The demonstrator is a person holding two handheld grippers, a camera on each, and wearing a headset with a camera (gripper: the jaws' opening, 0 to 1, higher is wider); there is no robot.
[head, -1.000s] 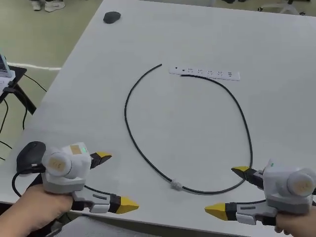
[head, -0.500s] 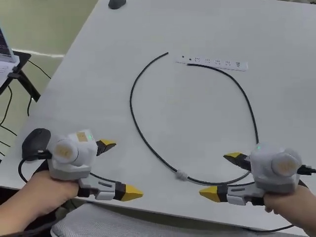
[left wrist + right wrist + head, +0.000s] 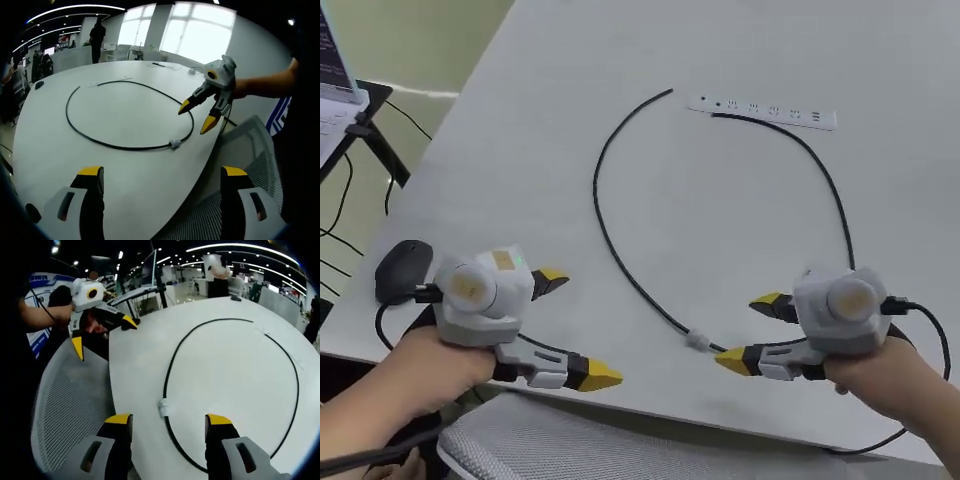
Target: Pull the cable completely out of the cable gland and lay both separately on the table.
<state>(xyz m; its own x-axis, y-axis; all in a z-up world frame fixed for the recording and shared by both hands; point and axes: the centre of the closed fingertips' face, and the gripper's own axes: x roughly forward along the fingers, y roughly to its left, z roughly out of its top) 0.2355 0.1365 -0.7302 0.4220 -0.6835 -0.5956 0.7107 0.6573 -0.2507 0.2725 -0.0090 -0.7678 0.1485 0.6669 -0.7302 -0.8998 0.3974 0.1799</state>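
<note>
A long black cable [image 3: 599, 208] lies in a wide loop on the white table [image 3: 720, 230]. A small pale cable gland [image 3: 698, 341] sits threaded on it near the front edge; the gland [image 3: 163, 407] lies just ahead of my right gripper's jaws. My right gripper [image 3: 752, 331] is open, its tips close to the right of the gland, not touching. My left gripper [image 3: 577, 325] is open at the table's front left edge, well left of the gland [image 3: 174, 144]. Across the loop, the left gripper view shows the right gripper [image 3: 197, 116].
A white power strip [image 3: 762, 111] lies at the far side of the loop. A dark mouse [image 3: 400, 271] rests near the left edge. A grey mesh chair [image 3: 520, 450] sits below the front edge. A laptop on a stand [image 3: 338, 80] is off the table, left.
My right gripper has moved left, closer to the gland. The left gripper has risen a little over the table's edge. The head camera has shifted, so the cable sits higher in view.
</note>
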